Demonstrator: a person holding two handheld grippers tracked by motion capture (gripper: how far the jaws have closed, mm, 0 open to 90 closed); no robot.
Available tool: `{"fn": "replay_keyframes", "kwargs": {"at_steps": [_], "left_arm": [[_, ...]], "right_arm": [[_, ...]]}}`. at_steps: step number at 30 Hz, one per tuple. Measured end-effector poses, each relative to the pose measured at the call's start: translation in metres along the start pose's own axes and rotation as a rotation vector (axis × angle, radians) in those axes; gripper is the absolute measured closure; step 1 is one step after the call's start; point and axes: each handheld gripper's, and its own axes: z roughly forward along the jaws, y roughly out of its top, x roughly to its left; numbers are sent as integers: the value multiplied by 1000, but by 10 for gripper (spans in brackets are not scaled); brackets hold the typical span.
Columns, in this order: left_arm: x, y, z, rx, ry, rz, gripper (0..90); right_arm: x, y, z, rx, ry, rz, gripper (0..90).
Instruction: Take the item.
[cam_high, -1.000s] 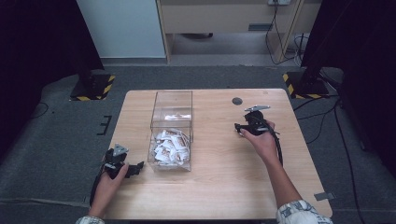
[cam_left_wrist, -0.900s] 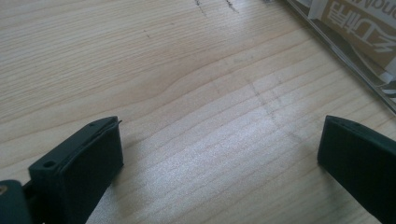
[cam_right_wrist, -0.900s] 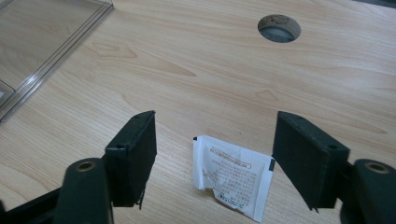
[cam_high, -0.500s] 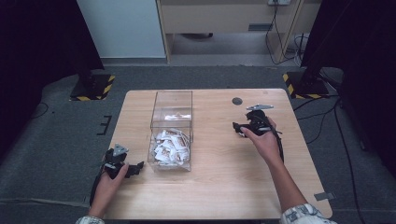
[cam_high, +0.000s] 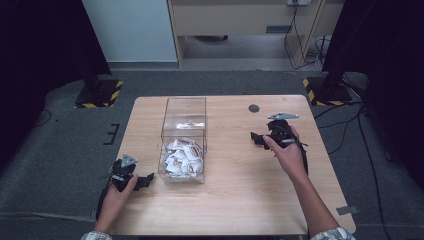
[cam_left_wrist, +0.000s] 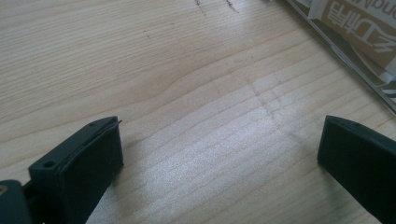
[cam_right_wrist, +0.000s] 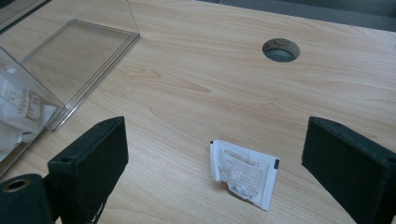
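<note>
Sachet (cam_right_wrist: 244, 174), white and crumpled, is seen lying flat on the bench (cam_right_wrist: 196, 93) between the spread jaws of the right tool (cam_right_wrist: 215, 168), untouched, jaws having just been opening; left tool (cam_left_wrist: 219, 158) is held open beside the clear box (cam_high: 183, 142).

small print on white packet (cam_right_wrist: 243, 174) unreadable, brown packet (cam_left_wrist: 359, 23) characters unclear

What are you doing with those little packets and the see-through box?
A person holds a gripper in each hand at a wooden table. The right gripper has just been opening its jaws, and a small white packet lies flat on the table between them, not pinched. A clear box in the middle holds a pile of the same packets. The left gripper rests open over bare wood beside the box.
</note>
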Motion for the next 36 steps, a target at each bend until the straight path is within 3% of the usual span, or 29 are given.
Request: {"fn": "replay_keyframes", "kwargs": {"at_steps": [16,36], "left_arm": [[0,0,0,0,0,0,0],[0,0,0,0,0,0,0]], "right_arm": [[13,-30,-19,2,11,-22,69],[19,-74,-27,52,3,-34,57]]}}
